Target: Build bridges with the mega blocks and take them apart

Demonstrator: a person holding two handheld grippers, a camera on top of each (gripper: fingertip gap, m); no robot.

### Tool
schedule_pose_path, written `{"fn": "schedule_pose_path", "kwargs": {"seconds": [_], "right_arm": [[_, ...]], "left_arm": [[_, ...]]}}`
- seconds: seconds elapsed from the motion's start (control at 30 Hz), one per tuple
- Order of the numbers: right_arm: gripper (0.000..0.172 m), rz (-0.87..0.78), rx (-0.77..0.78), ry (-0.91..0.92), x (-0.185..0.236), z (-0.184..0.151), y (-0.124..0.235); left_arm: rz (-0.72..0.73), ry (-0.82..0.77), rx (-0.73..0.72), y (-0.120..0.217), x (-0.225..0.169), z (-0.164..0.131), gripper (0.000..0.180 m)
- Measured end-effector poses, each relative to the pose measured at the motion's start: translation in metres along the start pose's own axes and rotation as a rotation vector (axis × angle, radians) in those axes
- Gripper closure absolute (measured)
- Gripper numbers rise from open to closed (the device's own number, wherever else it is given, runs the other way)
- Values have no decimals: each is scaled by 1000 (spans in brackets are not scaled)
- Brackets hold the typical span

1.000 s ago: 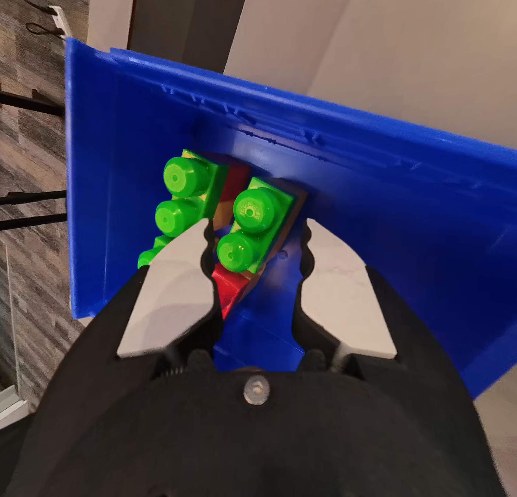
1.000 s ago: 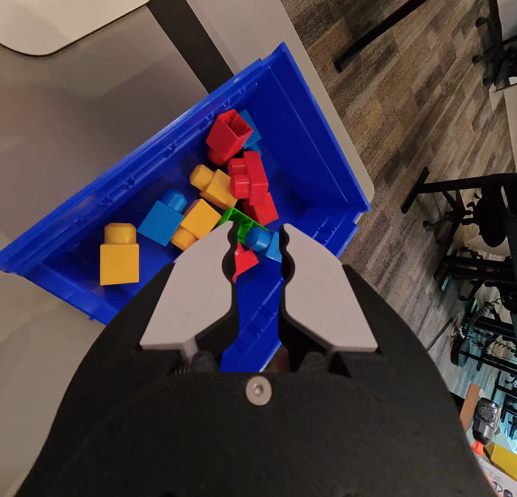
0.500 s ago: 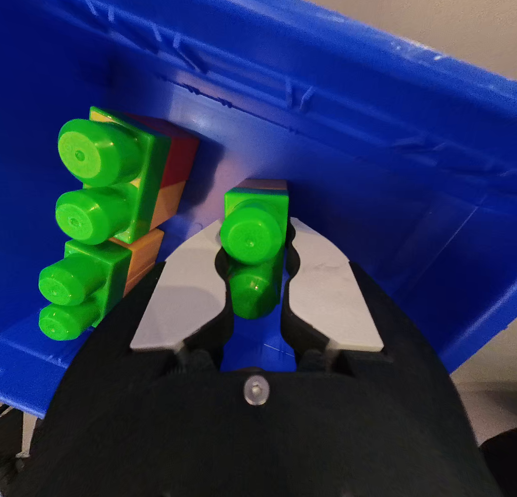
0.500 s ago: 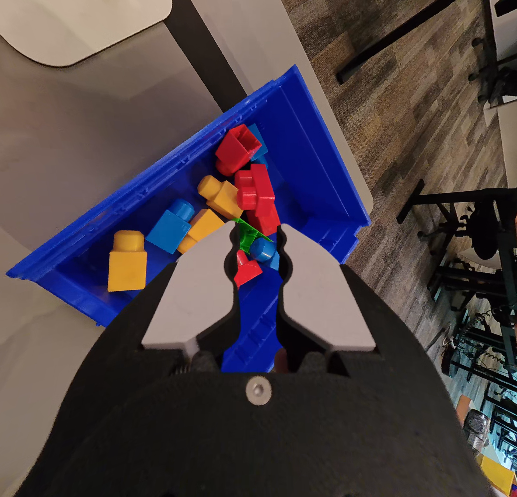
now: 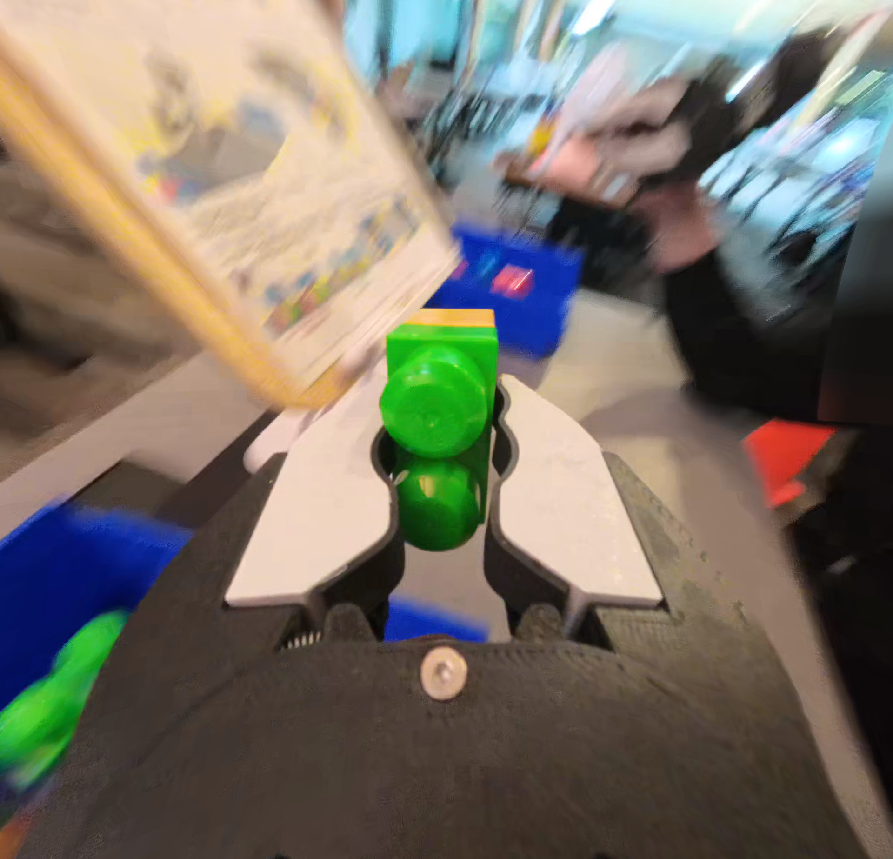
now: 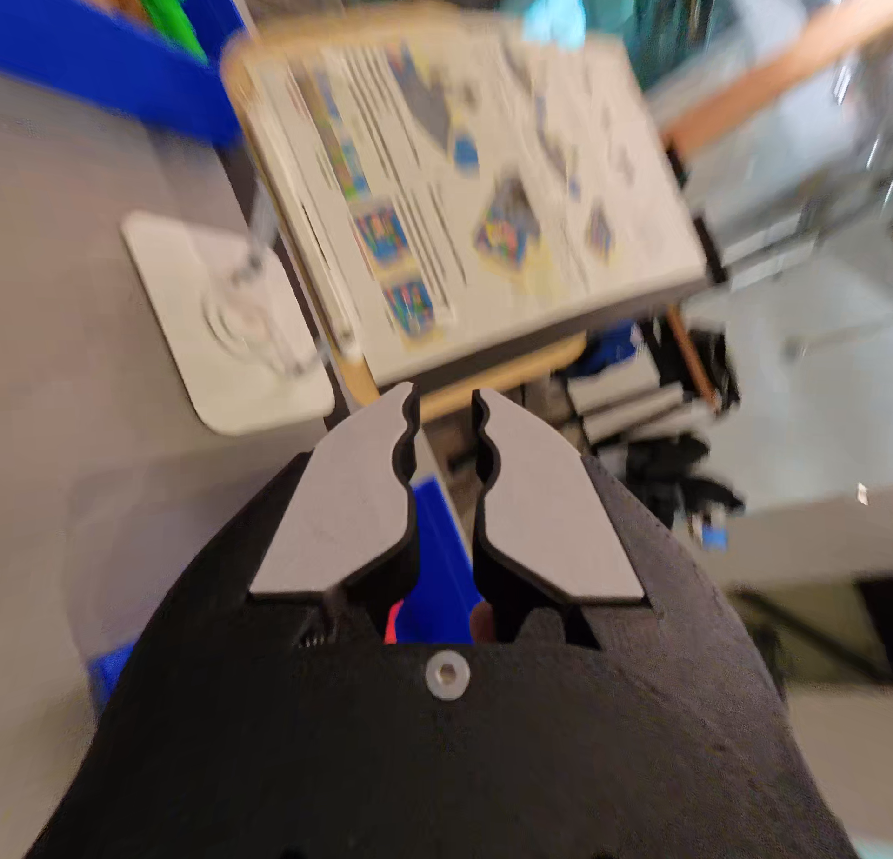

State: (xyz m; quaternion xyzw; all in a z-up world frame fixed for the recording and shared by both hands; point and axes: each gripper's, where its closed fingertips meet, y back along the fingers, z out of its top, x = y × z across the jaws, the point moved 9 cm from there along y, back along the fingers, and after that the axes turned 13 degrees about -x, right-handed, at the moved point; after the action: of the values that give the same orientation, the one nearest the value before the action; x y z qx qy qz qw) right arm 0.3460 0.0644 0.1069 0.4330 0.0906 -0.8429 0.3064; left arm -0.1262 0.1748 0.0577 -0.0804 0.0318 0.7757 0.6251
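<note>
The left gripper [image 5: 437, 429] pinches a green two-stud plastic block [image 5: 440, 391] with an orange layer beneath, both pads pressed on its flanks. The block sits between the fingertips, clear of the blue plastic bin [image 5: 63, 579] at lower left. Its long axis runs along the fingers; studs face the camera. Keep the pinch firm and carry level. The right gripper [image 6: 443, 400] is slightly spread, empty.

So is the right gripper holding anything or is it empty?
Empty. The right gripper has a clear gap between its fingers, with only blurred background showing through.
</note>
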Motion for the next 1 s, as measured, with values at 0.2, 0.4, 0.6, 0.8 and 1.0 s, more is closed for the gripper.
{"fn": "schedule_pose_path", "kwargs": {"seconds": [0.2, 0.4, 0.6, 0.8, 1.0], "right_arm": [[159, 149, -464, 127, 70, 84, -28], [160, 148, -582, 162, 103, 105, -43], [157, 192, -537, 175, 109, 99, -51], [166, 213, -563, 156, 111, 100, -51], [167, 213, -582, 176, 109, 102, -44]], "left_arm": [[-325, 226, -325, -63, -59, 8, 144], [-456, 389, -286, -122, -92, -24, 144], [-524, 465, -282, -148, -108, -38, 144], [-571, 538, -293, -155, -112, -45, 144], [-565, 460, -313, -154, -121, -40, 144]]}}
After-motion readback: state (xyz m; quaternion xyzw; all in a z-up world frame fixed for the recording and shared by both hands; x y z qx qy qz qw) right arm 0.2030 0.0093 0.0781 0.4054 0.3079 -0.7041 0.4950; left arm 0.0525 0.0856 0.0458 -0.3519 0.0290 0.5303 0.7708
